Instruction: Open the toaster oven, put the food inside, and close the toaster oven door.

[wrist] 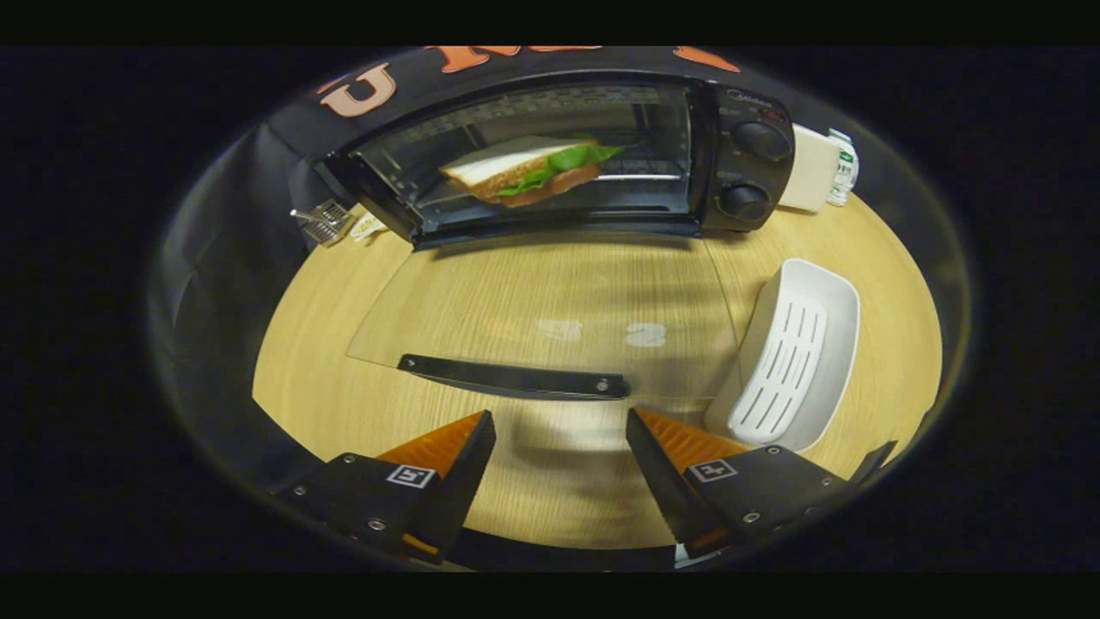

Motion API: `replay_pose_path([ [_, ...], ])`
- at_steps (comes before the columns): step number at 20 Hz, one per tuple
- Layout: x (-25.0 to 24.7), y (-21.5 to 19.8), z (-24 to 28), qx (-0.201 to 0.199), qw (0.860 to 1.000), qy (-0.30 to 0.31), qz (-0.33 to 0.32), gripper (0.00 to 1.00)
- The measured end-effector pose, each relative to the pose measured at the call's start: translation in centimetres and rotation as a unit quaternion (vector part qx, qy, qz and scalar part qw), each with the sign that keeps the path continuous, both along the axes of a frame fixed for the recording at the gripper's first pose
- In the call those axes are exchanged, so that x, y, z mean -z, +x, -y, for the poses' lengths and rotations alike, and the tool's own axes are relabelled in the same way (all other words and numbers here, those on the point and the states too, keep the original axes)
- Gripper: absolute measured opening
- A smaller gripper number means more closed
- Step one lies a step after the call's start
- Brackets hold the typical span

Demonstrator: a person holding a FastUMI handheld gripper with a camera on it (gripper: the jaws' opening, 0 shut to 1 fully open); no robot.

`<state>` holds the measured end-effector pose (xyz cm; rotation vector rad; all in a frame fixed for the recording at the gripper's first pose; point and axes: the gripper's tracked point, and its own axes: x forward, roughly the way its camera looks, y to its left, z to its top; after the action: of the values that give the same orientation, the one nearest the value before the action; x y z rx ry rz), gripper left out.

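A black toaster oven [739, 163] stands at the back of the wooden table with its glass door [550, 301] folded down flat toward me. The door's black handle [514, 378] lies just ahead of my fingers. A sandwich [524, 168] with white bread and green lettuce rests on the rack inside the oven cavity. My gripper [560, 417] is open, nothing between its fingers, hovering above the table just short of the handle.
A white slotted tray [795, 352] sits on the table to the right of the door, close to my right finger. A white box [812, 168] and a small bottle [845, 168] stand right of the oven. A small metal object [325, 222] lies left of it.
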<state>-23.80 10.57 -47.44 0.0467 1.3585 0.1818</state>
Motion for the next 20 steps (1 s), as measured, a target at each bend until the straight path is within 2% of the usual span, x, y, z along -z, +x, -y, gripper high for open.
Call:
replay_pose_path([
  [6,0.0,1.1,-1.2,-0.021,1.000,-0.014,0.001,0.91],
  [10,-2.8,2.2,-1.4,-0.022,0.999,-0.008,0.030,0.90],
  [16,-8.2,6.7,-2.2,-0.030,0.994,-0.004,0.104,0.90],
  [20,-9.9,10.2,-2.3,-0.035,0.989,-0.011,0.141,0.90],
])
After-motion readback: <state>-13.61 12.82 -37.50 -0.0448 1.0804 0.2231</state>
